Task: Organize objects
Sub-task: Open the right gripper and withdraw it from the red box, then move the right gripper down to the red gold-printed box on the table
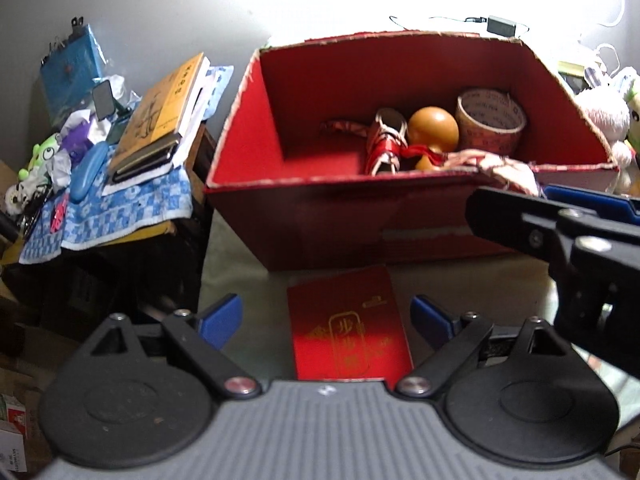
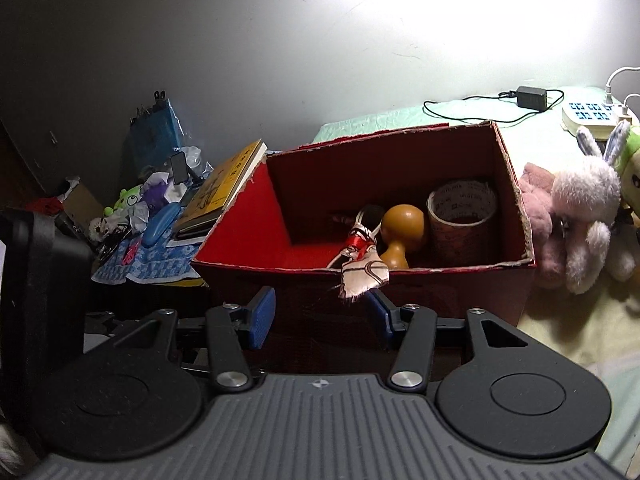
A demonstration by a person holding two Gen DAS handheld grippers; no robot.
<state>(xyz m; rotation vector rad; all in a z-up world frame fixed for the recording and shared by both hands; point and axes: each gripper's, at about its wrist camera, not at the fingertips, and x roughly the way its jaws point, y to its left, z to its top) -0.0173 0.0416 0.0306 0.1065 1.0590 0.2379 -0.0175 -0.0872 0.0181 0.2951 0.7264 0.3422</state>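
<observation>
A red open box stands on the table and holds a wooden gourd, a tape roll and a small red shoe. A patterned ribbon drapes over the box's front rim. A red booklet lies flat in front of the box, between the fingers of my left gripper, which is open above it. My right gripper is open just before the box front, the ribbon's end hanging by its right finger; it also shows in the left wrist view.
A side stand at the left carries a blue checked cloth, stacked books, a blue case and small toys. Plush rabbits lie right of the box. A charger and power strip sit behind.
</observation>
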